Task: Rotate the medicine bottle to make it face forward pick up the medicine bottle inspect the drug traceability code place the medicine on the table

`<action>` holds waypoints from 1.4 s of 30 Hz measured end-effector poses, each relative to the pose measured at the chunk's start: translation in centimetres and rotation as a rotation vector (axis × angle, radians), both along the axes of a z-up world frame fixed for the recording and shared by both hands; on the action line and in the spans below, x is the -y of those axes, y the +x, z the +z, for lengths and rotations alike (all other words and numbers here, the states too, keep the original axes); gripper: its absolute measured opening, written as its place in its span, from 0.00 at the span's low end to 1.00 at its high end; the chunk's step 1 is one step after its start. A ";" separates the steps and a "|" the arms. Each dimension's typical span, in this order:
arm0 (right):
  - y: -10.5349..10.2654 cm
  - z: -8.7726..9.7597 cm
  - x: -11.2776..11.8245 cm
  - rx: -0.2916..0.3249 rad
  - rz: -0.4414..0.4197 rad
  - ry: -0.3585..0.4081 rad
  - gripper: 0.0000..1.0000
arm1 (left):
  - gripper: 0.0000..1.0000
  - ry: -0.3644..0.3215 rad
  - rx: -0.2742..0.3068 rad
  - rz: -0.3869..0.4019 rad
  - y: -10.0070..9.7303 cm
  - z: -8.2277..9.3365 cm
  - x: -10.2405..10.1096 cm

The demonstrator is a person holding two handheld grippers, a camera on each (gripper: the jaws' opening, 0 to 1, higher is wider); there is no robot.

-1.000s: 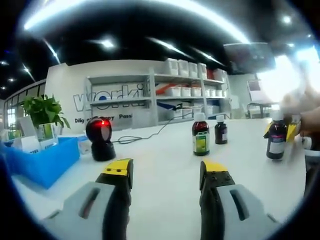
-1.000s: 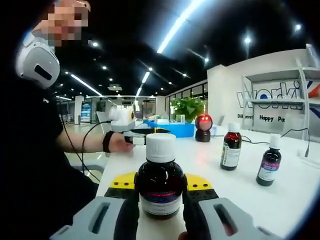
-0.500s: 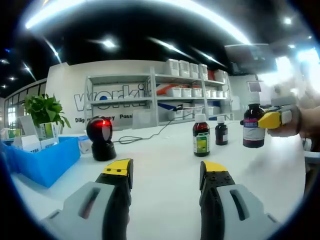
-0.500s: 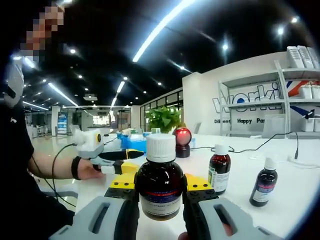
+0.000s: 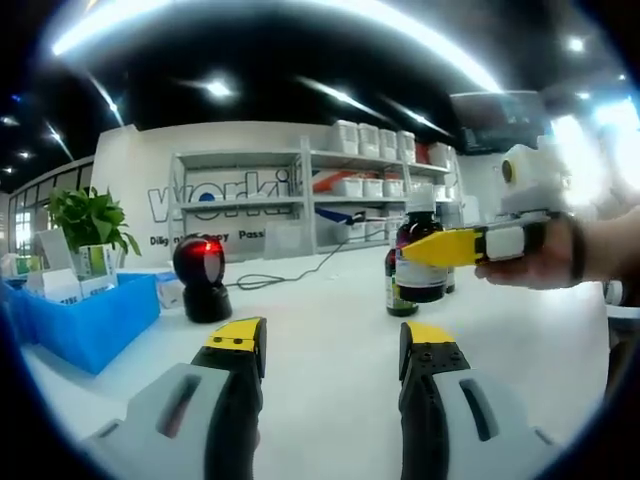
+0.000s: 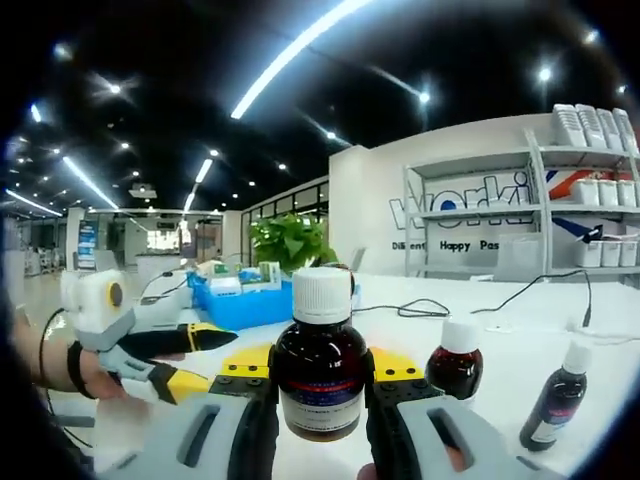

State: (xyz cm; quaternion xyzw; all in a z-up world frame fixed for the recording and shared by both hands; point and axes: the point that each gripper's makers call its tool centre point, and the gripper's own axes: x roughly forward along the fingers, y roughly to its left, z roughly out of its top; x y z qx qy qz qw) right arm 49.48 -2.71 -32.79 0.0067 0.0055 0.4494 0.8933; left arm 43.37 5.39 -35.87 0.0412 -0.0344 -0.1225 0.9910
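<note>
The right claw [image 6: 320, 385] grips the brown medicine bottle [image 6: 320, 375] by its rigid body, clear of the worktop [image 6: 500, 345]. It looks like smooth, breakable glass, so grip at mid-body. The left claw [image 5: 330, 345] hangs open and empty.

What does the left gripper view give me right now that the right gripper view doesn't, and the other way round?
Left gripper view: the scanner with its red light lit, and the left gripper with its jaws open and nothing between them, over the white table.

Right gripper view: a close look at the held medicine bottle, white cap up and label toward the camera, clamped in the right gripper.

Both: the held bottle lifted off the table, the blue bin, the potted plant, the shelving and two more standing bottles.
</note>
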 end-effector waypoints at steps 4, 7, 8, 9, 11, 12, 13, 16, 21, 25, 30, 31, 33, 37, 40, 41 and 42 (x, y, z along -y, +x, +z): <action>1.5 -0.2 -1.6 0.011 -0.021 -0.001 0.29 | 0.44 -0.001 -0.008 0.000 0.0 -0.1 0.0; 2.4 -0.8 -3.1 0.005 -0.024 -0.011 0.29 | 0.44 -0.004 -0.006 0.000 0.0 -0.1 0.0; 2.6 -1.2 -3.6 0.005 -0.028 -0.020 0.29 | 0.44 -0.004 -0.006 0.001 0.0 -0.1 0.0; 2.7 -1.2 -4.0 0.005 -0.026 -0.024 0.29 | 0.44 -0.004 -0.005 0.002 0.0 -0.1 0.0; 2.8 -1.6 -4.5 0.002 -0.019 -0.018 0.29 | 0.44 -0.006 -0.004 0.001 0.0 -0.1 0.0; 3.0 -1.9 -4.8 0.005 -0.020 -0.020 0.29 | 0.44 -0.006 -0.002 0.002 0.0 0.0 0.0; 3.2 -2.0 -5.1 0.006 -0.021 -0.022 0.29 | 0.44 -0.007 -0.002 0.003 0.0 0.0 -0.1; 4.1 -2.8 -5.1 -0.005 -0.041 -0.036 0.29 | 0.44 -0.005 -0.003 0.005 0.0 -0.1 -0.1; 5.0 -3.9 -4.8 -0.001 -0.077 -0.070 0.29 | 0.44 0.001 -0.008 0.005 0.0 -0.2 0.0; 5.3 -4.6 -5.0 0.020 -0.080 -0.100 0.28 | 0.44 0.002 -0.006 0.006 0.0 -0.2 0.0; 6.1 -5.4 -5.0 0.012 -0.103 -0.128 0.28 | 0.44 0.001 -0.008 0.006 0.0 -0.2 0.0; 5.9 -5.4 -4.8 0.010 -0.105 -0.131 0.28 | 0.44 0.001 -0.009 0.005 0.0 -0.2 0.0; 5.8 -5.3 -4.7 0.008 -0.108 -0.127 0.28 | 0.44 0.004 -0.007 0.005 -0.1 -0.2 0.0; 5.8 -5.6 -4.9 0.006 -0.108 -0.141 0.28 | 0.44 0.004 -0.006 0.006 0.0 -0.2 0.0; 6.0 -5.6 -5.0 -0.004 -0.112 -0.132 0.29 | 0.44 0.005 -0.005 0.005 -0.1 -0.1 0.0; 5.8 -5.6 -4.9 -0.009 -0.113 -0.130 0.29 | 0.44 0.006 -0.005 0.005 -0.1 -0.2 0.0; 5.8 -5.6 -4.9 -0.010 -0.113 -0.128 0.29 | 0.44 0.007 -0.006 0.005 -0.1 -0.2 0.0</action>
